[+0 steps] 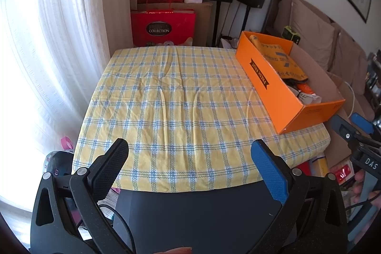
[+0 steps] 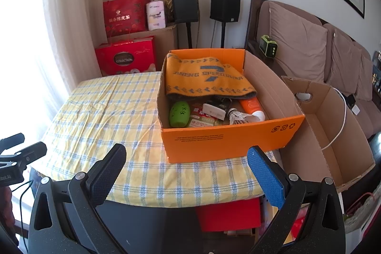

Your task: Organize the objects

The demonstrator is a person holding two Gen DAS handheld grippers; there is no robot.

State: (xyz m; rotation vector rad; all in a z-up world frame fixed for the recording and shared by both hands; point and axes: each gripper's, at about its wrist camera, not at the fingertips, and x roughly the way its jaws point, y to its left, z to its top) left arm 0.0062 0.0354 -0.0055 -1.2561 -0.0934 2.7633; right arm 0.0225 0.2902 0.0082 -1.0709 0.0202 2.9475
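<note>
An orange cardboard box [image 2: 226, 142] stands on the right side of a table with a yellow checked cloth [image 2: 100, 111]. Inside it lie an orange towel [image 2: 204, 77], a green oval toy [image 2: 179, 114], a shuttlecock [image 2: 238, 117], an orange tube [image 2: 252, 106] and small packets. The left wrist view shows the same box [image 1: 273, 87] at the table's right edge. My left gripper [image 1: 190, 158] hovers open over the near table edge, holding nothing. My right gripper [image 2: 187, 163] is open just before the box's near wall, also with nothing in it.
A brown open carton [image 2: 333, 135] with a white cable stands right of the table. Red gift bags [image 2: 126, 58] and two black speakers [image 2: 204, 5] are behind it, a sofa [image 2: 309, 47] at the right. A curtain [image 1: 47, 39] hangs left.
</note>
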